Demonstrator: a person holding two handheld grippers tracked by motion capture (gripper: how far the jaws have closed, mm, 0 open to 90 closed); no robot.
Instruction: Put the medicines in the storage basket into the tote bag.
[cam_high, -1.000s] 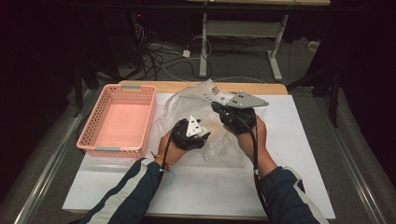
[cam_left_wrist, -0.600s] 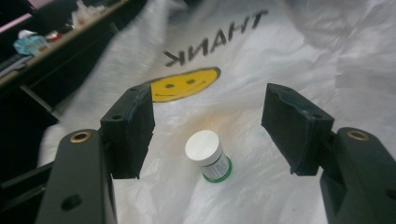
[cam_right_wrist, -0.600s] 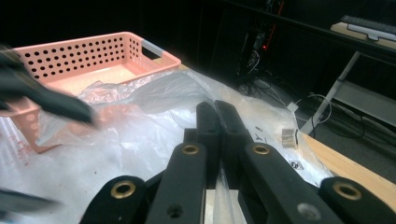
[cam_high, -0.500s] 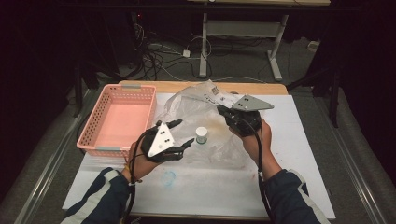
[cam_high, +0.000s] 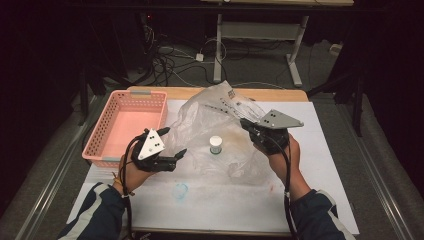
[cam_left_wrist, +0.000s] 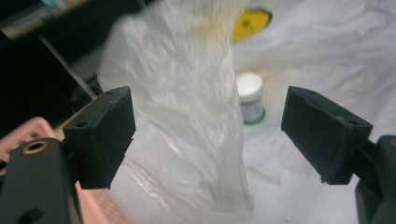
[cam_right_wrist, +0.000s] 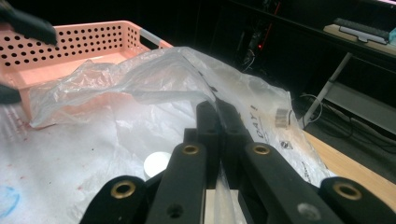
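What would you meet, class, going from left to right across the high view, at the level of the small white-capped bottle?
Pink basket → left tool, jaws open after just widening, nothing between them → small white-capped bottle inside the clear plastic bag → right tool, shut on the bag's edge.

A wooden table (cam_high: 280, 94) with a white sheet (cam_high: 240, 200) over most of its top stands in a dark room. Behind it, on grey floor (cam_high: 260, 65), cables (cam_high: 170, 55) lie tangled beside the pale metal legs of a desk (cam_high: 295, 55). Light falls on the table, while the walls and both sides stay black.
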